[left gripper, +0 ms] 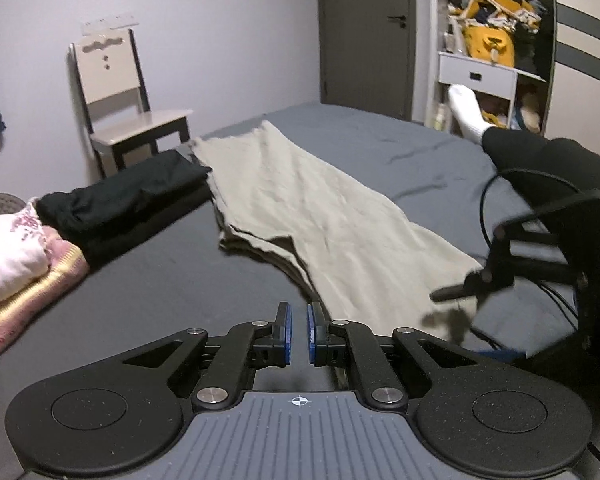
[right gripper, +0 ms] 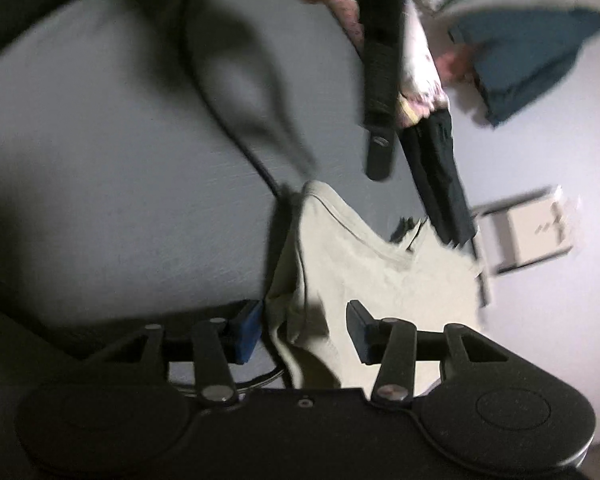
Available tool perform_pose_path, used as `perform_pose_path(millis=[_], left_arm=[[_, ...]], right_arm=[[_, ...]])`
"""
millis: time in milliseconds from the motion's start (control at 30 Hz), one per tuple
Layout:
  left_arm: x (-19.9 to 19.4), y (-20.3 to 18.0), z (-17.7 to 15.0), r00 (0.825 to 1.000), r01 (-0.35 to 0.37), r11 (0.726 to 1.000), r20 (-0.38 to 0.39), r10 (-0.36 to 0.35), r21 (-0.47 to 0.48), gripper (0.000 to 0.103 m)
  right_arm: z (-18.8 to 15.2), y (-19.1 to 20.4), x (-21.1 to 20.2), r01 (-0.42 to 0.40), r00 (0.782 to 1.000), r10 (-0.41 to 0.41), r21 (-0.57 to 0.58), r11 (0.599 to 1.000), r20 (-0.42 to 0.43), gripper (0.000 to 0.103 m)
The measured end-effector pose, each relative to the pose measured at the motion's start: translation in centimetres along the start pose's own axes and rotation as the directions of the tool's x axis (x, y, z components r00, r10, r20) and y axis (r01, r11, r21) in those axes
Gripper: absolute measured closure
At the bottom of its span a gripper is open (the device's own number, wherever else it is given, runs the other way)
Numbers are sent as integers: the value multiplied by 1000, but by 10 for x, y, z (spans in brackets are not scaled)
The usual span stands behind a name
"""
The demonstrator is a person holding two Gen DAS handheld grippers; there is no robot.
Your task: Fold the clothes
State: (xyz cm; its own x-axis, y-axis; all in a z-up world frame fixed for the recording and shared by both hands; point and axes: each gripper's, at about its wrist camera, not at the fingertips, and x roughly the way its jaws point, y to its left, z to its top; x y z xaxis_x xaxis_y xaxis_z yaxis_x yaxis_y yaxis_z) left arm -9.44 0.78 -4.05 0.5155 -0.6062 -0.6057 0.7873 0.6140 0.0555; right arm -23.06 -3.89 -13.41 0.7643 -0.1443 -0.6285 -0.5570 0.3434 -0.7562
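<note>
**Beige garment laid out on bed, both grippers at its near end**

Far left of left gripper (left gripper: 298, 332): folded pink-white stack (left gripper: 16, 248), then black folded pile (left gripper: 128, 196). Left jaws narrow, nothing between the pads. Beige garment (left gripper: 320, 208) lies ahead and right of it on grey bed (left gripper: 148, 280). Right gripper (right gripper: 304, 330): jaws wide, garment's near edge between them, not clamped.

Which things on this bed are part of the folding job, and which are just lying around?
In the job: beige garment; folded black clothes; folded floral and pink pile; left tongs; right tongs.

Lying about: chair; shelf clutter; cable.
</note>
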Motion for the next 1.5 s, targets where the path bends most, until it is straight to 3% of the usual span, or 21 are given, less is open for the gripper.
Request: perform_pose_path(millis=[167, 367, 467, 667, 933, 1033, 1267, 1400, 1500], left_arm=[[6, -5, 2, 1000, -11, 1000, -14, 12, 24, 96], [5, -9, 2, 1000, -6, 999, -17, 7, 45, 96], [4, -7, 1, 1000, -16, 999, -9, 16, 32, 96], [3, -2, 2, 1000, -13, 1000, -1, 13, 13, 96], [6, -9, 1, 1000, -7, 999, -24, 8, 51, 96], [6, -8, 0, 1000, -11, 999, -23, 12, 45, 96], [5, -6, 1, 1000, -13, 999, -16, 14, 36, 96], [4, -6, 1, 1000, -19, 999, -13, 20, 34, 96], [3, -5, 1, 1000, -24, 999, -10, 25, 32, 96]], right_arm=[[8, 14, 5, 111, 993, -114, -82, 990, -29, 33], [6, 17, 12, 174, 985, -175, -90, 981, -2, 33], [3, 14, 13, 190, 981, -194, -114, 975, -27, 33], [2, 18, 9, 151, 983, -170, -202, 968, -76, 33], [3, 16, 25, 238, 971, -234, -202, 950, 42, 33], [-2, 6, 27, 250, 968, -248, -117, 961, 38, 42], [-9, -12, 25, 190, 981, -189, -29, 981, 51, 74], [-3, -38, 23, 142, 986, -143, 28, 990, 84, 79], [-1, -71, 16, 60, 993, -73, 129, 990, 98, 81]])
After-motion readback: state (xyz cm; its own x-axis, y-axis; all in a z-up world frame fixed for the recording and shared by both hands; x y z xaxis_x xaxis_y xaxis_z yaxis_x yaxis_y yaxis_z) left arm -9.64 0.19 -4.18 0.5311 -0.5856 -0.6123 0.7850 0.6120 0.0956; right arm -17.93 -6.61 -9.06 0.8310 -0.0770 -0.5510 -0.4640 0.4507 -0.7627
